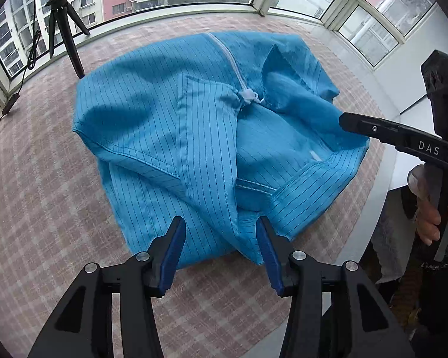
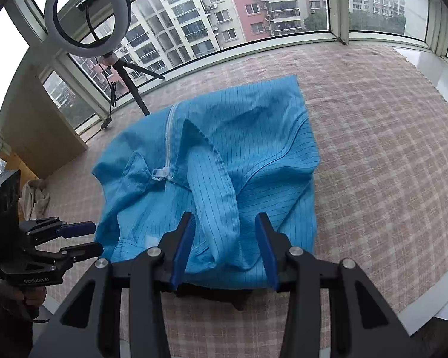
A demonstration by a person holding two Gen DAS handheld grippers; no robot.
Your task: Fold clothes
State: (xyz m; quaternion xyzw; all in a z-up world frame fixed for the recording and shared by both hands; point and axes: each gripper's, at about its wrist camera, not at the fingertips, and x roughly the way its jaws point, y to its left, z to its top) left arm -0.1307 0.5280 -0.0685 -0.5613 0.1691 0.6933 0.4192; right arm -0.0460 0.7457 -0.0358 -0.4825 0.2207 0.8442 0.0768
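A blue pinstriped jacket [image 1: 170, 125] with a white zipper [image 1: 233, 62] lies partly folded on the checked tablecloth; it also shows in the right wrist view [image 2: 254, 155]. My left gripper [image 1: 221, 238] is open, its blue pads just above the jacket's near edge, holding nothing. My right gripper [image 2: 224, 232] is open, with a folded sleeve or collar band [image 2: 218, 197] lying between its fingers, not clamped. The right gripper also shows from the side in the left wrist view [image 1: 343, 120], at the jacket's right edge. The left gripper shows in the right wrist view [image 2: 95, 238].
A checked pink cloth [image 2: 373, 155] covers the table. A ring light on a black tripod [image 2: 86, 15] stands at the back left, its legs also in the left wrist view [image 1: 65, 29]. Windows run behind. A beige cloth [image 2: 35, 197] lies at left.
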